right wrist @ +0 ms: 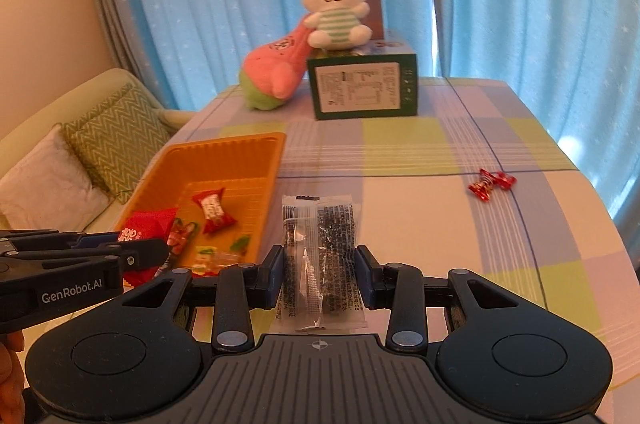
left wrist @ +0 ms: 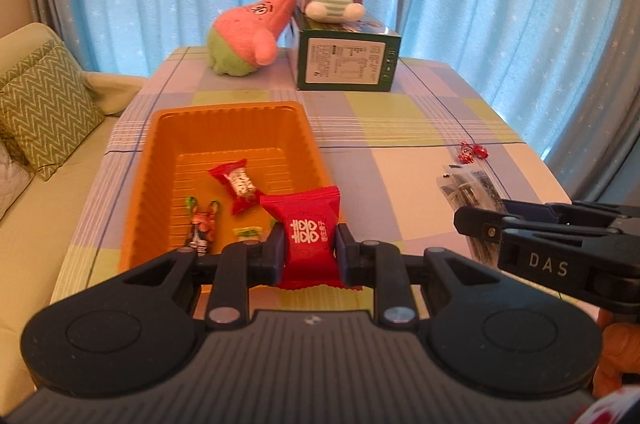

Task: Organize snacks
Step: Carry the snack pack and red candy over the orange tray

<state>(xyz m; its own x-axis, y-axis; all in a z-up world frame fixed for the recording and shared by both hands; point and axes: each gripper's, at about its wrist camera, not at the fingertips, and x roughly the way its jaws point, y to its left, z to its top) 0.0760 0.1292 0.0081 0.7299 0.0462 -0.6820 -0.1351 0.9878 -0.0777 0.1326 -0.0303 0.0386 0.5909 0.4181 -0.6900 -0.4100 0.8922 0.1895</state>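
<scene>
Both fingers clamped, left gripper (left wrist: 308, 248) on red packet (left wrist: 306, 236), right gripper (right wrist: 320, 274) on clear sachet (right wrist: 320, 260); risks dropping either short of orange tray (left wrist: 224, 116).

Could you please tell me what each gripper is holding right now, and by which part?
The left gripper pinches a red snack packet across its sides; the right gripper pinches a clear dark-printed packet likewise.

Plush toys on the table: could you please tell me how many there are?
2. A white bunny sits on the green box at the far end; a pink-and-green plush lies beside the box, on its left, leaning against it. None seems hidden.
</scene>
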